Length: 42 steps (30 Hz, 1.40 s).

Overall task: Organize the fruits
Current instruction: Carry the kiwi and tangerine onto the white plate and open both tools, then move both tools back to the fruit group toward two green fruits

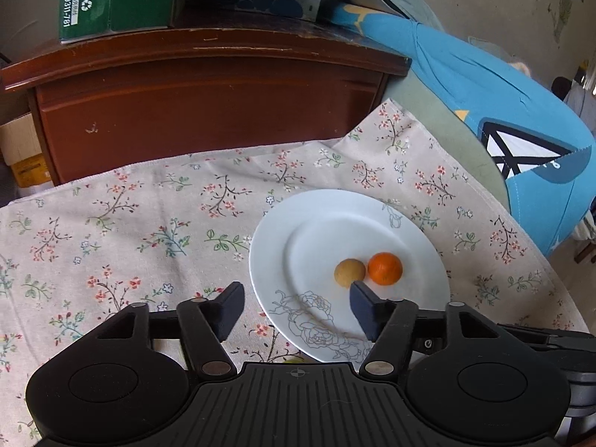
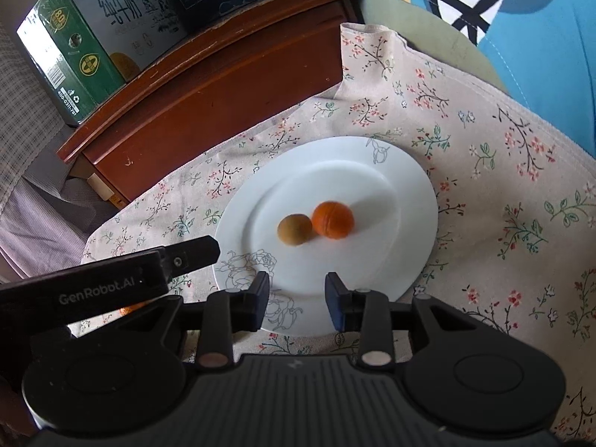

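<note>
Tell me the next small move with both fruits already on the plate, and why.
Probably draw both grippers back. The orange fruit and brown fruit already sit side by side on the white plate, and both the left gripper and right gripper are open and empty.

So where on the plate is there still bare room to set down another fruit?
The white plate is bare beyond and right of the orange fruit, and on the near floral rim. It is crowded only at the centre, where the brown fruit sits beside the orange one.

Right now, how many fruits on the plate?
2. Orange fruit and brownish-yellow fruit sit side by side near the middle of the white plate. None visible elsewhere; both grippers empty.
</note>
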Tool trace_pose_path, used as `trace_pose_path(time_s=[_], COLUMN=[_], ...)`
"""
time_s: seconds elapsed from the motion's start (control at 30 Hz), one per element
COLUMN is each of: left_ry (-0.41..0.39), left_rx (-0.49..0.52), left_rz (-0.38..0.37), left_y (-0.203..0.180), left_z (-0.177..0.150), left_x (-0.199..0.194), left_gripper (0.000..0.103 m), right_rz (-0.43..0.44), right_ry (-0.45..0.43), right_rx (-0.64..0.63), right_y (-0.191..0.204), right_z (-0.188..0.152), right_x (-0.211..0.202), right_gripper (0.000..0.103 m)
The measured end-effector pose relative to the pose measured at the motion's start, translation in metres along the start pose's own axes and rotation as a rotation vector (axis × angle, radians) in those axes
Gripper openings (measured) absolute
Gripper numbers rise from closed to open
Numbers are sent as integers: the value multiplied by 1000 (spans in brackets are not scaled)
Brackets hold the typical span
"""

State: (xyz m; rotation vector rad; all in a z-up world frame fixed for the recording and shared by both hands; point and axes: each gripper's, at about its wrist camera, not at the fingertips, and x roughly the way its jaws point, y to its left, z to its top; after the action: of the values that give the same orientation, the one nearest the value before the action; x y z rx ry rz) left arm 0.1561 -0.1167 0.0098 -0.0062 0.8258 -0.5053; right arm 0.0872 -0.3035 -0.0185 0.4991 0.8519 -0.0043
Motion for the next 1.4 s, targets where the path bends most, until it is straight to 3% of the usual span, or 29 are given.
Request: trace_pose_path(time_s=[0.5,0.93,1.4], left_ry=[7,9,86], left_rx=[-4,-68,-137], left_rz=[91,167,240], left_y=[22,60,83], left_z=[-7,-12,-53], left_x=[-34,-59,-69], left_gripper=[85,85,85], right_rz=[43,93,138], right_ry=[21,46,104], right_rx=[-19,-76,-210], right_y=[7,22,51], right_z=[-5,-14,-49], right_x=[-1,-3,-12], right_gripper=[40,40,40])
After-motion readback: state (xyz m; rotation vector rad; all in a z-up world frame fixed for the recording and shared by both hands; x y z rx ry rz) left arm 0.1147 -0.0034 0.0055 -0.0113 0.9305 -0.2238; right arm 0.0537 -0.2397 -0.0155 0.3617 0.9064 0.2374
